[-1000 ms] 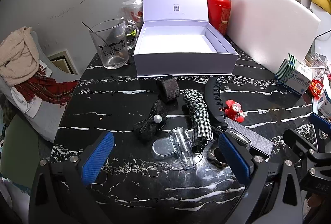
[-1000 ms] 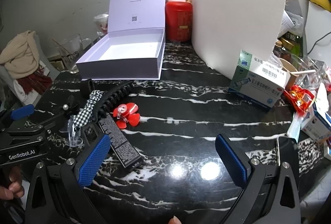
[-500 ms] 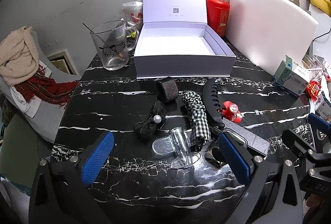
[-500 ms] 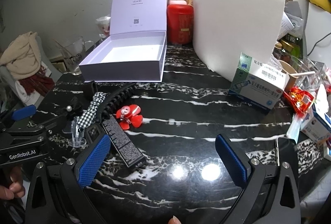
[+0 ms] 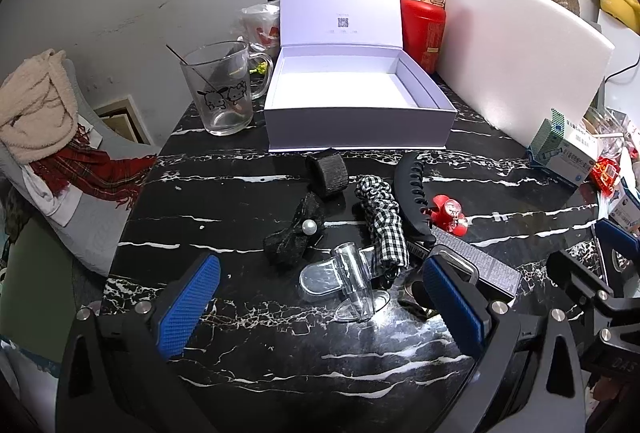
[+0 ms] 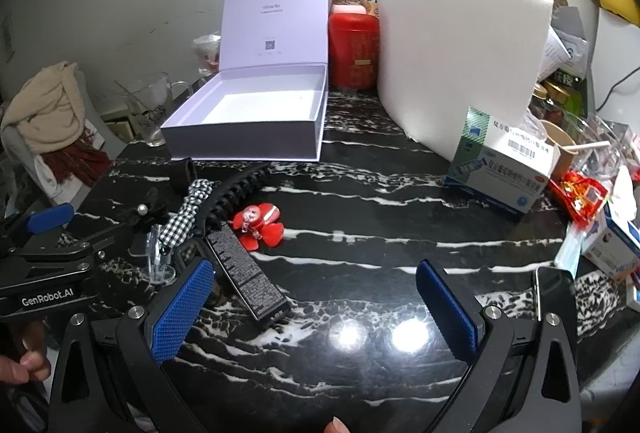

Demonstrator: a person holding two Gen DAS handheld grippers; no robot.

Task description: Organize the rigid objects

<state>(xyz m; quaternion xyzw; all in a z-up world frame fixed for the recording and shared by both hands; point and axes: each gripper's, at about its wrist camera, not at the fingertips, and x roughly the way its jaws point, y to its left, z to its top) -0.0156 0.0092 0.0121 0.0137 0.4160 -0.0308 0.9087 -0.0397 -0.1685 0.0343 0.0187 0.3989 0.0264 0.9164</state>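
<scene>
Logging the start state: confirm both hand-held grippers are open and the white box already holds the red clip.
Wrong on the box. The left wrist view shows the white box empty; the red clip lies on the table. Both hand-held grippers, left and right, are open.

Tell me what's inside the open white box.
The white box looks empty: in both views its pale floor is bare, lid standing open behind. The front wall hides the nearest strip of floor, so something flat there can't be ruled out. The hair accessories still lie outside, on the black marble table.
</scene>
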